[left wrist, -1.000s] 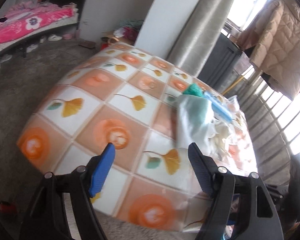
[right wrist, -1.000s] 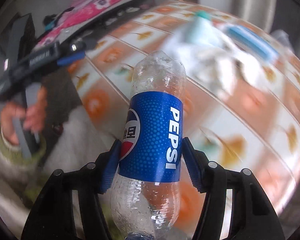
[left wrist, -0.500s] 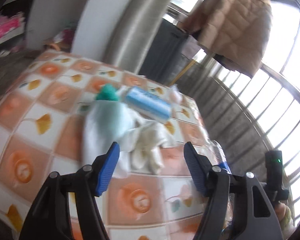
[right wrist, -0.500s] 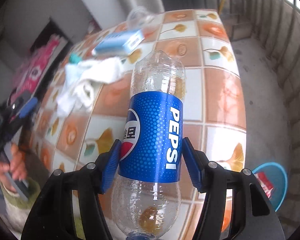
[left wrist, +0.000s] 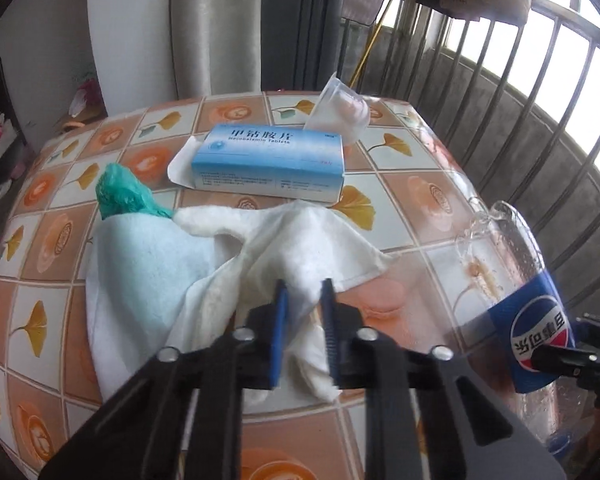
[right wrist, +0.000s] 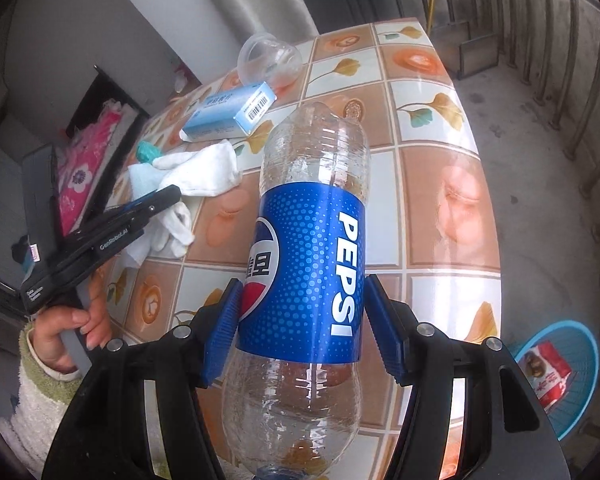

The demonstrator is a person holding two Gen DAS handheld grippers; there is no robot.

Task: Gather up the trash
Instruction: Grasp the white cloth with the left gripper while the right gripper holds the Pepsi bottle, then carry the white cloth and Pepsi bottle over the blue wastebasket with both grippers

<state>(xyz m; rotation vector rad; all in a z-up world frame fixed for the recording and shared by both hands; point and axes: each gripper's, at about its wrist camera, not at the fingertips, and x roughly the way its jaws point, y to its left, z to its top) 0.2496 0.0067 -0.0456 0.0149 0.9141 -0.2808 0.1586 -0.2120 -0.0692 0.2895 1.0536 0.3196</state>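
Observation:
An empty clear Pepsi bottle (right wrist: pixel 308 272) with a blue label is clamped between the blue pads of my right gripper (right wrist: pixel 303 282), held above the tiled tablecloth; the left wrist view also shows the bottle (left wrist: pixel 532 320) at its right edge. My left gripper (left wrist: pixel 303 286) is closing, and its pads pinch a fold of the crumpled white cloth (left wrist: pixel 300 240) on the table. From the right wrist view, the left gripper (right wrist: pixel 168 196) reaches into that cloth (right wrist: pixel 204 176). Behind it lie a blue medicine box (left wrist: pixel 268 160), a green wad (left wrist: pixel 120 196) and a tipped clear plastic cup (left wrist: pixel 340 110).
The table (left wrist: pixel 420 184) has an orange and white leaf-patterned cover. A light-blue cloth (left wrist: pixel 140 272) lies under the white one. On the floor to the right stands a blue basin (right wrist: pixel 580 344) holding a red packet (right wrist: pixel 548 372). Metal railings run along the right side.
The left gripper swung across the table to the white cloth and its jaws went from wide apart to nearly together on it. The right gripper turned toward the table's far end, still holding the bottle.

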